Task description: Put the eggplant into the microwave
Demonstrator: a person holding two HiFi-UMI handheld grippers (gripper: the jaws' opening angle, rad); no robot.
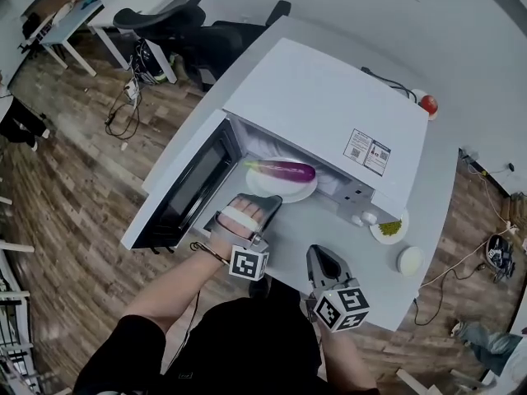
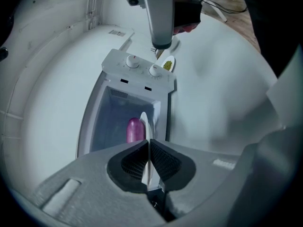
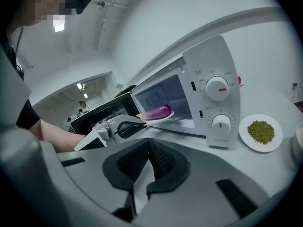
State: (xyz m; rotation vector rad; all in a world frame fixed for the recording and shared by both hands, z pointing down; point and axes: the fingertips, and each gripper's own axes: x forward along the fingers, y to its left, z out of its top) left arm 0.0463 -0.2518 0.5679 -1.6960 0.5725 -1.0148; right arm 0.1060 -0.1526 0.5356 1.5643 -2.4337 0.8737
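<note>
A purple eggplant (image 1: 284, 169) lies on a white plate (image 1: 288, 192) at the mouth of the open white microwave (image 1: 329, 113). My left gripper (image 1: 262, 204) is shut on the plate's near rim. In the left gripper view the thin plate edge (image 2: 146, 126) stands between the closed jaws of the left gripper (image 2: 148, 143), with the eggplant (image 2: 135, 129) just beyond. In the right gripper view the eggplant (image 3: 156, 112) and plate (image 3: 164, 118) hang at the door opening. My right gripper (image 1: 324, 262) (image 3: 150, 148) is shut and empty, back near the table's front edge.
The microwave door (image 1: 193, 189) swings open to the left. A small plate of green beans (image 1: 389, 227) (image 3: 260, 132) and a white round dish (image 1: 409, 259) sit right of the microwave. A red object (image 1: 428, 104) lies behind it. Cables trail on the wooden floor.
</note>
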